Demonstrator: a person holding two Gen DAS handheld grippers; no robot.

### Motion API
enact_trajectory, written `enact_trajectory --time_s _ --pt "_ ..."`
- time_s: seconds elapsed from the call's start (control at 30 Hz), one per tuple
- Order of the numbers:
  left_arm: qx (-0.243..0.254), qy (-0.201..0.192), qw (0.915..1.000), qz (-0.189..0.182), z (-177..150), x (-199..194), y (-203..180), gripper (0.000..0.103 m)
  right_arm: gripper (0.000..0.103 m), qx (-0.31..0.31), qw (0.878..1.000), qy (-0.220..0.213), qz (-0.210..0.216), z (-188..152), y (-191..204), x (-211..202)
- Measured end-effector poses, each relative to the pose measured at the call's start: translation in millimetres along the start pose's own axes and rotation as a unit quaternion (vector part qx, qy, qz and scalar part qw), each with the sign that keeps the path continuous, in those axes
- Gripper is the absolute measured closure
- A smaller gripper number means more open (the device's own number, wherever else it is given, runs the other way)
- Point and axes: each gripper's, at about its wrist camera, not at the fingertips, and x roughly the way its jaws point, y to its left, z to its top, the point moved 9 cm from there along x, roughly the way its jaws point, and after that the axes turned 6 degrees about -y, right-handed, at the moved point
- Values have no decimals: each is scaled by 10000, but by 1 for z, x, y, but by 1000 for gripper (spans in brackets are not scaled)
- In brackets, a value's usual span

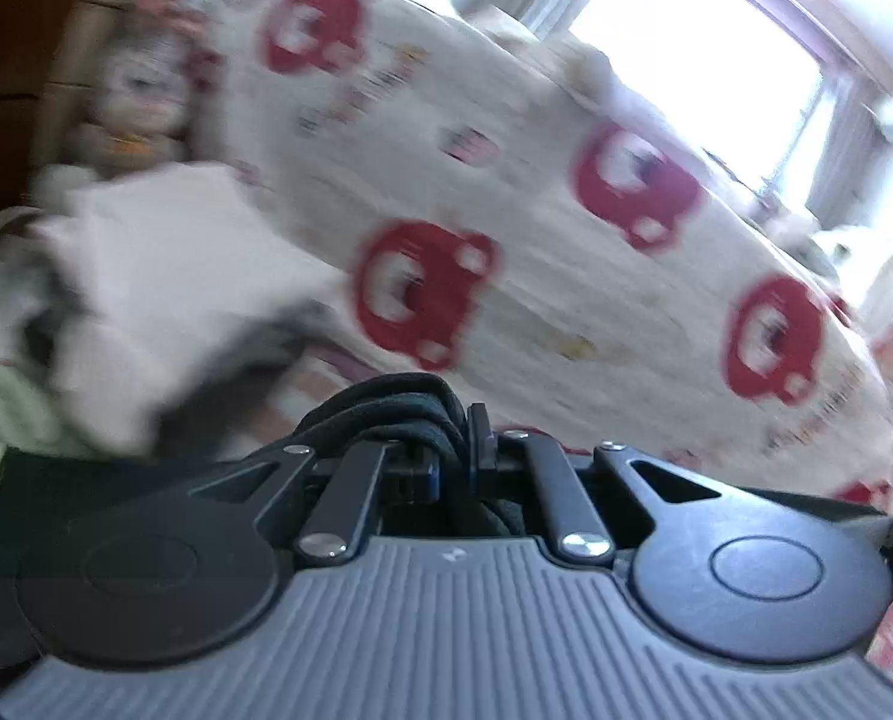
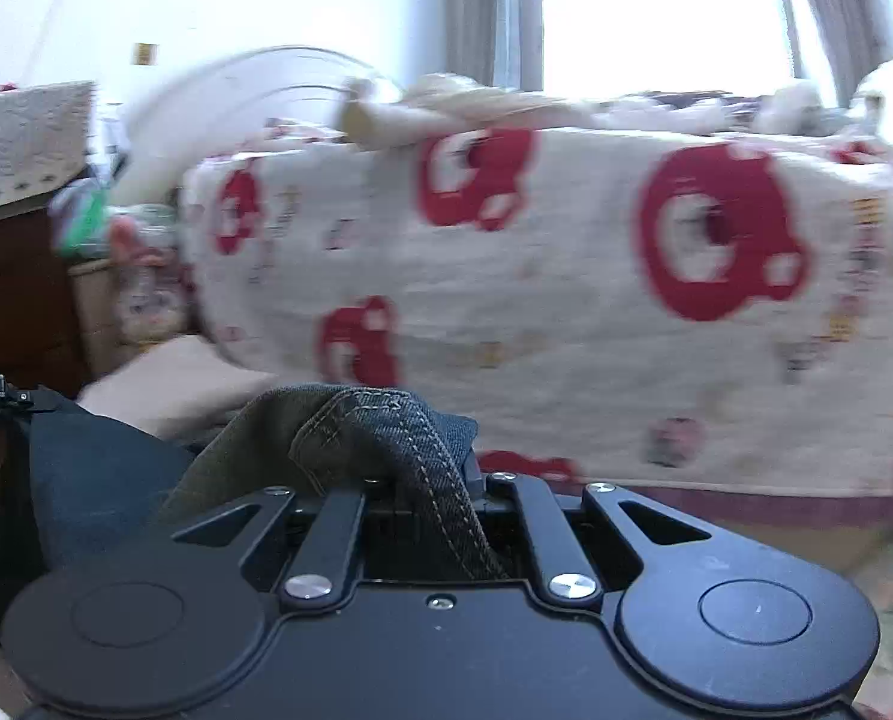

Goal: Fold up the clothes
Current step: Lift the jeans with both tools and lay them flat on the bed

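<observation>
Dark denim garment (image 2: 380, 444) bunched at both tools, low in front of bed. Right gripper (image 2: 422, 498) level, clamped on stitched seam. Left gripper (image 1: 446, 450) tilted, closed on dark folds (image 1: 398, 408). Left view alone: pale folded stack (image 1: 164, 276), blurred. Right view alone: white headboard (image 2: 254, 84), window (image 2: 656, 12). Red-print bedspread (image 2: 566, 300) in both. No readable writing.

Left gripper (image 1: 446, 450) with grey ribbed housing, black round discs either side, black link bars fixed by silver screws, right gripper (image 2: 422, 492) all black, smooth housing, matching discs, silver screw heads, one small centre screw
</observation>
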Motion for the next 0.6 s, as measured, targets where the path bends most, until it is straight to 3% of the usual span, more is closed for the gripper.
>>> enact_trajectory --time_s 0.13,0.23,0.27,0.3,0.37,0.43,0.47,0.5,0.6 --pt "273 588 9966 -511 -26 51 -60 96 93 64 9967 195 -788 -3 -61 -35" --pt "477 1027 9896 -892 -46 88 -104 92 84 190 9864 747 -1455 -17 -120 -27" --pt "544 1172 9864 -1019 -53 100 -118 90 65 257 9809 929 -1692 -25 -142 -17" --pt "702 1328 9826 -1095 -62 114 -131 86 53 432 9762 1050 -1850 -37 -167 -3" --pt "1679 1637 9704 -572 -99 154 -136 83 53 871 9665 1394 -1971 -75 -213 31" --pt "2205 1861 9575 38 -138 175 -119 81 57 1372 9449 1734 -2415 -124 -246 57" --pt "2269 1916 9549 54 -155 176 -111 81 57 1564 9341 1770 -2675 -143 -251 59" --pt "2321 1970 9525 71 -170 176 -102 80 57 1711 9332 1763 -2624 -157 -245 58" --pt "2551 1967 9464 252 -188 170 -73 74 57 1746 9507 1448 -2116 -182 -206 45"
